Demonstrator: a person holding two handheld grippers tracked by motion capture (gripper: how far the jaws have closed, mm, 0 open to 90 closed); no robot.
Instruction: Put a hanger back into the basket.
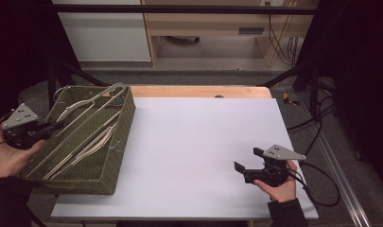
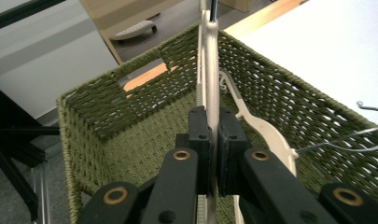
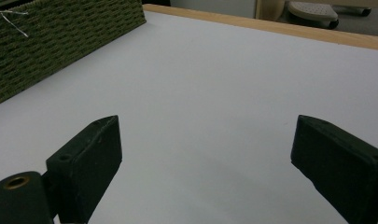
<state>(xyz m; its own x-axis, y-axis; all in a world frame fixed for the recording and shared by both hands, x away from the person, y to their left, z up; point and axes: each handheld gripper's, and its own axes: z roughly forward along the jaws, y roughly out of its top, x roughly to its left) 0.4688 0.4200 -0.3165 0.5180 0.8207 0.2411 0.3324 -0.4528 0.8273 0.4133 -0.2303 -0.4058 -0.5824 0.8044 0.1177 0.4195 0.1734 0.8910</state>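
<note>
At the near right of the white-topped table (image 1: 198,142), in the high view: right gripper (image 1: 248,161) resting in a hand just above the surface, jaws spread wide with nothing between them. Same from the right gripper view, closer in: two black pads well apart, bare white table (image 3: 210,93) between and beyond them, and off to the far left a woven wall of the olive-green wicker basket (image 3: 60,42) with a thin wire end poking over its rim.

At the near left, over the table's edge: left gripper (image 1: 54,125) reaching across the short wall of the olive-green wicker basket (image 1: 111,156), tips inside it. From above, hard to tell how the jaws stand. In the left gripper view, plain enough: left gripper (image 2: 213,149) clamped on a cream-white plastic clothes hanger (image 2: 211,74), pads pressed to either side of its narrow bar, the bar running up and away toward the far wall of the basket (image 2: 144,88).

Deeper in the basket, seen from above: the gripped hanger (image 1: 80,105) lying among several more pale hangers (image 1: 92,144), long arms running the basket's length, hooks gathered at the far end. Visible in the left gripper view alone: a cut-out handle slot in the far wall, and a thin metal wire hook (image 2: 359,140) over the rim.

Beyond the table: a pale wooden cabinet (image 1: 208,28) and black cables (image 1: 281,42) on the floor.
</note>
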